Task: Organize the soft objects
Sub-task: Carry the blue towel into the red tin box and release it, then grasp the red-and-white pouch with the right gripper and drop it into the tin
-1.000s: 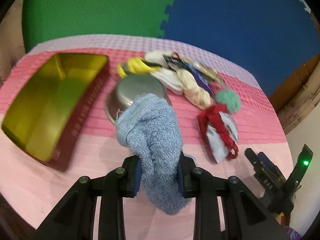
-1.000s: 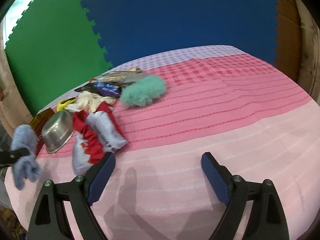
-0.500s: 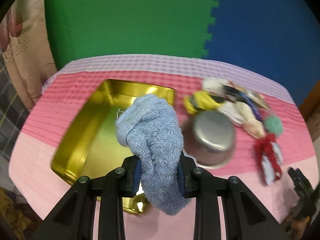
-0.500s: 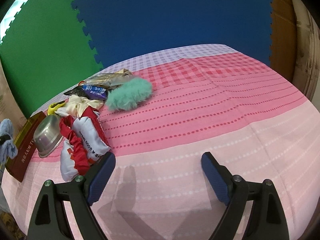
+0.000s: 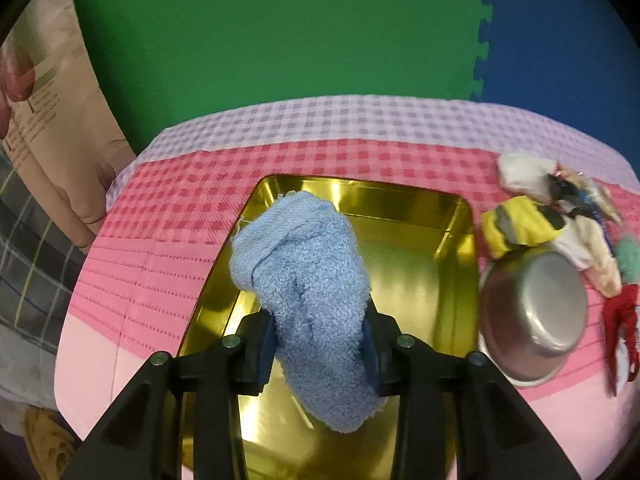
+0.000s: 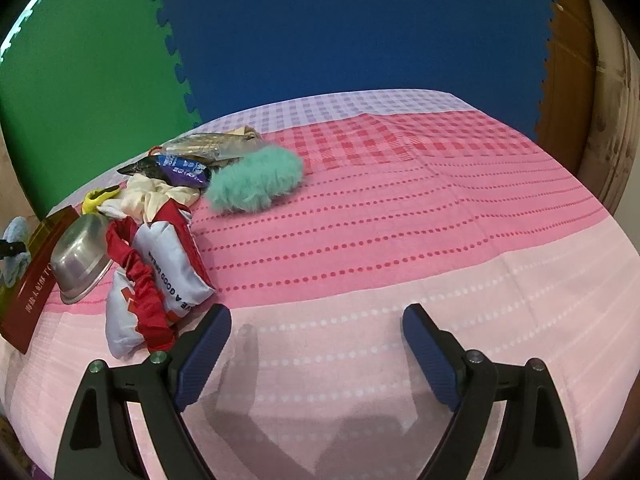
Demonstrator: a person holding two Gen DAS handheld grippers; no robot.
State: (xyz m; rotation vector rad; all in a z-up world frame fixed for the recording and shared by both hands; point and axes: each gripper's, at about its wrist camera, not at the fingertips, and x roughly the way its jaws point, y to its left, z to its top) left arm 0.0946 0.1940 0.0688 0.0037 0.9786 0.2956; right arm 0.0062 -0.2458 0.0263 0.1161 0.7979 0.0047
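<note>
A light blue towel [image 5: 308, 280] hangs bunched between the pads of my left gripper [image 5: 320, 348], whose jaws are opening while the pads still touch the cloth. It hangs over the open gold tin [image 5: 416, 280], its lower end drooping toward the tin's floor. In the right wrist view the towel [image 6: 14, 236] and the tin's red side [image 6: 32, 292] show at the far left. My right gripper [image 6: 316, 340] stands open and empty above the pale pink cloth. The loose soft things lie in a pile: a teal fluffy ball [image 6: 256, 182], a grey-white pouch [image 6: 168, 272] wrapped with a red scrunchie [image 6: 140, 280], and a yellow plush [image 5: 516, 226].
A steel bowl [image 5: 536, 312] lies tipped just right of the tin, against the pile. Plastic wrappers [image 6: 192, 160] lie at the pile's far end. Pink checked cloth [image 6: 400, 208] covers the table. Green and blue foam mats stand behind.
My left gripper has carried the towel leftward from over the bowl to over the gold tin, and its jaws have widened slightly. The right gripper has stayed put.
</note>
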